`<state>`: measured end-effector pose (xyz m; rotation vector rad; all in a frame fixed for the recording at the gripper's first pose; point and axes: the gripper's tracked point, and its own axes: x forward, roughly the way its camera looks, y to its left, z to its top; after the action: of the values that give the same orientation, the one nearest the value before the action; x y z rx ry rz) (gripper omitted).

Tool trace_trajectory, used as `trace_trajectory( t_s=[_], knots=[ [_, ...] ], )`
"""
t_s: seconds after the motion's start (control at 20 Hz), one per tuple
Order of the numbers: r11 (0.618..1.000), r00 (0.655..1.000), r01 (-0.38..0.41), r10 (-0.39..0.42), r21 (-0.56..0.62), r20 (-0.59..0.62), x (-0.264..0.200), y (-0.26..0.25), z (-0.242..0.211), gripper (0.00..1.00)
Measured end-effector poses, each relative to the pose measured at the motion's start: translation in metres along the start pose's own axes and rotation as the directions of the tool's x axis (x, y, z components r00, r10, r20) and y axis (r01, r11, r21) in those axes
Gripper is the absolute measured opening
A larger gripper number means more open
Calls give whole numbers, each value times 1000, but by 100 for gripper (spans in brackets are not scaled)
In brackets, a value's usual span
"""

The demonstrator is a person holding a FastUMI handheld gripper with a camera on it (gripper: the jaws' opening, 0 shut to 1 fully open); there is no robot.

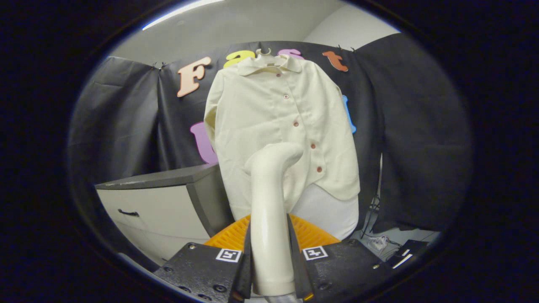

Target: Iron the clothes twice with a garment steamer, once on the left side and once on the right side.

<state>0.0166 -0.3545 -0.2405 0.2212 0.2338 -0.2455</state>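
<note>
The claw [271,256] is clamping the garment steamer [269,210] by its handle, head curving toward the cream shirt [278,126] hanging just ahead. A slick handle could be twisting in the fingers, dragging the head across buttons.

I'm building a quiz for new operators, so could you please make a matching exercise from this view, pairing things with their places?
Things:
1. garment steamer
2. shirt
3. cabinet
4. orange basket

Places:
A. hanging on the black cloth wall
B. clamped in the gripper
C. below the shirt, just behind the steamer handle
D. beside the shirt, with a dark drawer handle

Pairs: 1-B, 2-A, 3-D, 4-C
</note>
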Motion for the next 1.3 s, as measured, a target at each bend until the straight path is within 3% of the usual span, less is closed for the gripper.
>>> trace_trajectory(
  t_s=[0.35, 0.75, 1.3],
  knots=[
    [999, 994, 35, -33, -17, 107, 20, -21, 97, 39],
    [997, 972, 75, -76, 13, 223, 59, -47, 177, 38],
    [990, 953, 128, -141, 63, 268, 124, -88, 216, 38]
  ],
)
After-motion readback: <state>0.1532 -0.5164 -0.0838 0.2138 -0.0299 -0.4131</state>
